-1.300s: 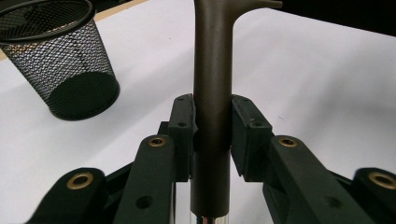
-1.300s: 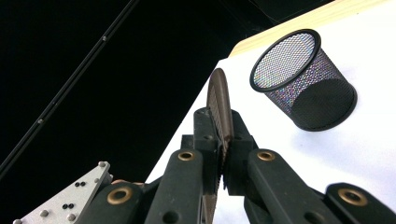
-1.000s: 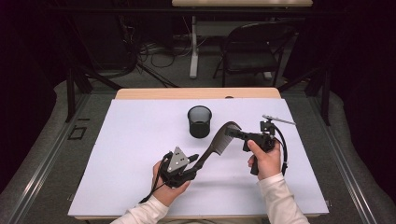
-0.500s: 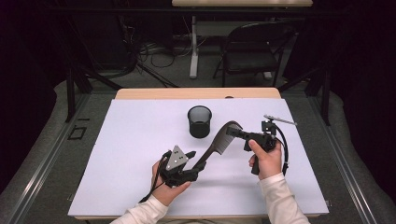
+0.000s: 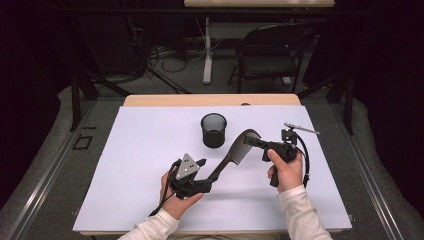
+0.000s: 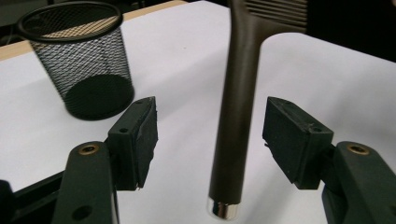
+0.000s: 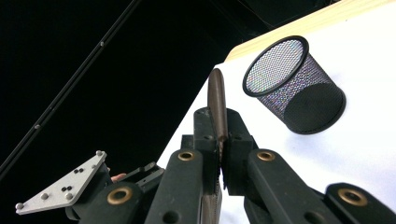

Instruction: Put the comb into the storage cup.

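The left gripper (image 5: 202,176) has just let go of the comb (image 5: 235,156): its jaws have been opening, and the handle now sits between them untouched.

The right gripper (image 5: 251,141) squeezes the comb's toothed end tight and holds it up over the white table (image 5: 135,150). The black mesh cup (image 5: 213,130) stands near, just behind the comb. Both hands stay put.
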Available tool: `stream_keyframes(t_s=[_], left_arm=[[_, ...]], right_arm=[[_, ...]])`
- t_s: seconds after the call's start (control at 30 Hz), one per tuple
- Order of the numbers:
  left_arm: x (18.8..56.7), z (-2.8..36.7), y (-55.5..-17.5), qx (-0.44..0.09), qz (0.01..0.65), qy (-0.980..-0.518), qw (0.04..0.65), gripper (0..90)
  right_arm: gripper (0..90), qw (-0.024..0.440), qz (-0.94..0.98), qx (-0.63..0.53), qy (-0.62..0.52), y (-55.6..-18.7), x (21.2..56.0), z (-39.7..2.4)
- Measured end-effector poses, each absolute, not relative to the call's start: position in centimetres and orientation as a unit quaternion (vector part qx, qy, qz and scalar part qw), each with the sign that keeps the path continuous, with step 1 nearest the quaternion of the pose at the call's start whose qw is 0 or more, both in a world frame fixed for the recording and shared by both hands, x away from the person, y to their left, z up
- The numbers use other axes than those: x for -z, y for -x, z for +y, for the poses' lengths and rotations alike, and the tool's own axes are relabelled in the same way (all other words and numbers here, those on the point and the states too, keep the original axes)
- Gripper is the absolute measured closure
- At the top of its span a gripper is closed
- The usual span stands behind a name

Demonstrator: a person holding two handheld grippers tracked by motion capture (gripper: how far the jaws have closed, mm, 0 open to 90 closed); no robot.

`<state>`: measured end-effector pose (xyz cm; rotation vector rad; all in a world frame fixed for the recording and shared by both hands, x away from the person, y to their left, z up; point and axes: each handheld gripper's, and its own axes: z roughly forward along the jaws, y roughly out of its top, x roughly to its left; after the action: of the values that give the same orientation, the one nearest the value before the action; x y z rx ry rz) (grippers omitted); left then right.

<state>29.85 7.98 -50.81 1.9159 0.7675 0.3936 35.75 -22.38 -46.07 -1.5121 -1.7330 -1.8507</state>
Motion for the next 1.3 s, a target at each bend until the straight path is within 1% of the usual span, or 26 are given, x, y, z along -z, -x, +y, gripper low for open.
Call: stream_keyframes(t_s=[0.23,0.3,0.43,0.57,0.9,1.03,1.17,1.3], left_arm=[[50.7,8.5,-30.5,-0.151,0.341,-0.782,0.5,35.7],[50.6,8.7,-30.7,-0.154,0.338,-0.776,0.51,35.7],[50.4,9.3,-31.3,-0.157,0.344,-0.772,0.511,36.9],[50.3,9.7,-31.7,-0.182,0.344,-0.772,0.503,36.8],[49.8,11.3,-32.7,-0.177,0.371,-0.763,0.499,35.5],[49.7,11.8,-33.0,-0.174,0.375,-0.761,0.5,32.8],[49.7,12.3,-33.3,-0.17,0.387,-0.755,0.502,25.4],[49.7,12.7,-33.7,-0.166,0.394,-0.752,0.502,22.7]], right_arm=[[86.9,0.089,-0.584,0.625,0.51,-35.7,46.0,-22.5],[86.9,0.086,-0.584,0.625,0.511,-35.7,46.0,-22.6],[86.9,0.081,-0.578,0.629,0.514,-35.7,46.0,-22.7],[86.9,0.082,-0.58,0.627,0.513,-35.7,45.9,-22.9],[86.9,0.072,-0.58,0.628,0.514,-35.6,45.7,-23.4],[86.9,0.069,-0.58,0.627,0.515,-35.6,45.7,-23.5],[86.9,0.065,-0.576,0.63,0.516,-35.7,45.7,-23.5],[86.9,0.064,-0.577,0.629,0.517,-35.6,45.7,-23.7]])
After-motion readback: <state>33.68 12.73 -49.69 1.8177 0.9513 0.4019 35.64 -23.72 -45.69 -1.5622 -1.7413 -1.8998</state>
